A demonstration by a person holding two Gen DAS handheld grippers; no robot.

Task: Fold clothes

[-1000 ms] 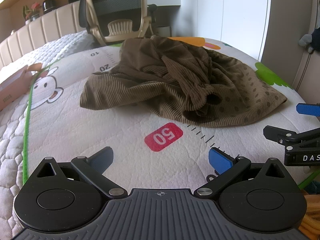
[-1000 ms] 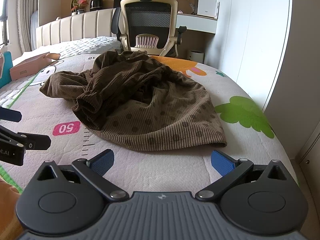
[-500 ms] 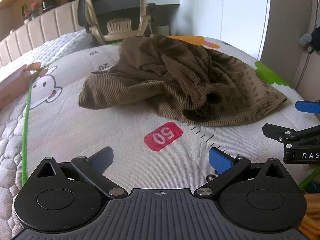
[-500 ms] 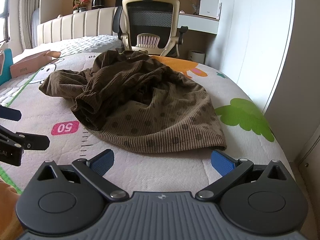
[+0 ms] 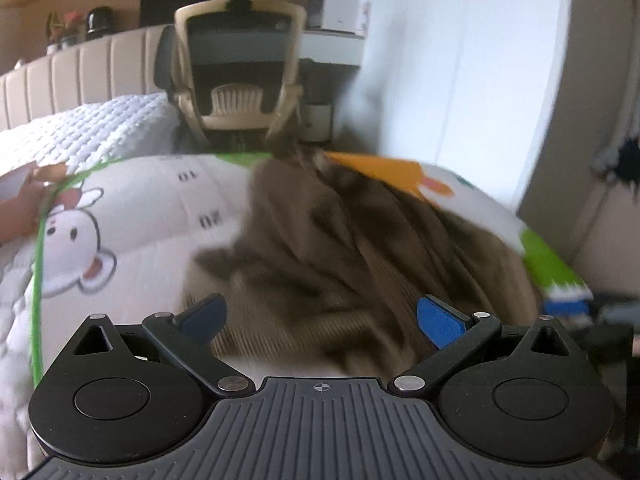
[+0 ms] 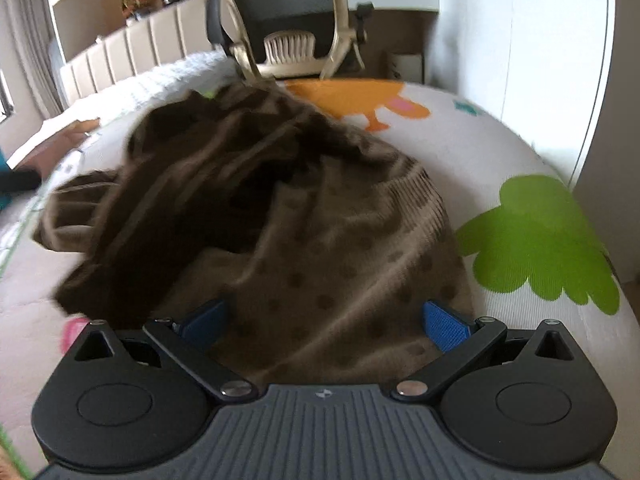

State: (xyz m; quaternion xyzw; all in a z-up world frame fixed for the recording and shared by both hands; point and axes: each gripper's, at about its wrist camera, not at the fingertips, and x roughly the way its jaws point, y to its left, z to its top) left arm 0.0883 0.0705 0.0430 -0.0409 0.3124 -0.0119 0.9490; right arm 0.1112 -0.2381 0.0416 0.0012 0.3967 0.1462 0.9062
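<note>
A crumpled brown corduroy garment (image 5: 352, 248) with dark dots lies in a heap on the printed mat (image 5: 132, 216). My left gripper (image 5: 322, 316) is open, its blue pads (image 5: 438, 318) spread wide right at the garment's near hem. In the right wrist view the same garment (image 6: 320, 232) fills the middle, and my right gripper (image 6: 324, 318) is open with the dotted hem between and under its blue fingertips (image 6: 446, 324). Nothing is clamped in either one. Both views are blurred by motion.
A beige office chair (image 5: 240, 72) stands just beyond the mat's far edge, next to a white quilted bed (image 5: 92, 128). A white wall (image 6: 520, 48) runs along the right. A cardboard box (image 6: 52, 140) lies at the left. The right gripper's blue tip (image 5: 568, 306) shows at the left wrist view's right edge.
Both grippers have moved forward to the garment, from well short of it to its near hem. They stay open. The garment itself has not moved.
</note>
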